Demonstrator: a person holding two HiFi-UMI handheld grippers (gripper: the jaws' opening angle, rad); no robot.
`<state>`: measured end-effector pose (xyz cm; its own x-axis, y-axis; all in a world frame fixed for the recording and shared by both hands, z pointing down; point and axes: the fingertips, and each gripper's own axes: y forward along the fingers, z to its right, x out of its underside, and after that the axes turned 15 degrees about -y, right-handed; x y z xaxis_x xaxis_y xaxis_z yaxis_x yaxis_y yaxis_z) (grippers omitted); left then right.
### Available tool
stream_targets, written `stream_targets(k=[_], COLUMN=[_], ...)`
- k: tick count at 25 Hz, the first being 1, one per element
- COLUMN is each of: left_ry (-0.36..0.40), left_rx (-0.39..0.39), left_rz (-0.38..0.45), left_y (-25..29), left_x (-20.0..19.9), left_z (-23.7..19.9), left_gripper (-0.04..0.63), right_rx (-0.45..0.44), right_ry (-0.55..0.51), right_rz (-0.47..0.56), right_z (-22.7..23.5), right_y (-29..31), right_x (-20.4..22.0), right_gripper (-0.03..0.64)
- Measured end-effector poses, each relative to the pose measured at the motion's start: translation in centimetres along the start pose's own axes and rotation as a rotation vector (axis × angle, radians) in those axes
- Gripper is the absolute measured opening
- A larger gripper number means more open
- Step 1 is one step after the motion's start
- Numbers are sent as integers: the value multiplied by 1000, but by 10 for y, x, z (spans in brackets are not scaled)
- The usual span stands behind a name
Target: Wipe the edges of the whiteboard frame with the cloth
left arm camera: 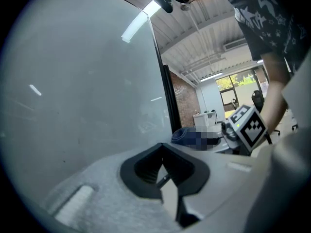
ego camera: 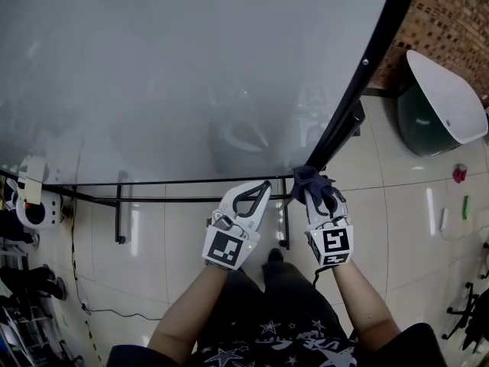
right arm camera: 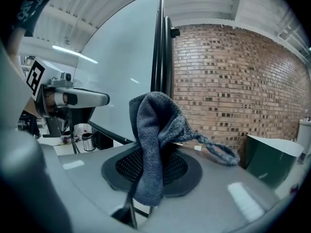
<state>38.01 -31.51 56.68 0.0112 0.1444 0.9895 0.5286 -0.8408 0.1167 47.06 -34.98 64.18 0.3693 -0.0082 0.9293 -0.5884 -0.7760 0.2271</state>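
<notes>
So the right gripper [ego camera: 320, 199] is clamped down on the cloth [ego camera: 312, 180], a dark blue-grey knitted rag. In the right gripper view it's bunched up between the jaws, with a little loop hanging off to one side. From the head view, the cloth sits right at the bottom right corner of the whiteboard [ego camera: 191, 75], where the black frame [ego camera: 359, 75] on the side meets the bottom rail. It looks like it's up against the frame there, though I can't swear it's actually touching. The left gripper [ego camera: 260, 190] is just beside the right one, a bit lower along the bottom rail. Its jaws are closed all the way, tips meeting, with nothing in them. Both forearms come in from the bottom of the head view. Off to the right there's a brick wall [ego camera: 443, 21] and a green tub with a white lid [ego camera: 439, 105] on the tiled floor [ego camera: 397, 205].
</notes>
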Motion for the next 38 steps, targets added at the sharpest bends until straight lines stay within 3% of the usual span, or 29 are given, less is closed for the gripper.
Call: stream_targets(k=[20,29,38], left_ry=[-32,-43,-48], left_rx=[-10,-2,-50], left_rz=[-41,-50,-58], left_y=[-7,-51,-117], left_x=[32,33,43], left_z=[-21,-61,-127], left_gripper=[3,3,3], right_rx=[26,40,13], right_ry=[32,20,2], right_rz=[-67,-126,-129], right_z=[-5,-54,-129], right_y=[7,21,62], right_x=[26,18,-13], right_gripper=[83,83,83])
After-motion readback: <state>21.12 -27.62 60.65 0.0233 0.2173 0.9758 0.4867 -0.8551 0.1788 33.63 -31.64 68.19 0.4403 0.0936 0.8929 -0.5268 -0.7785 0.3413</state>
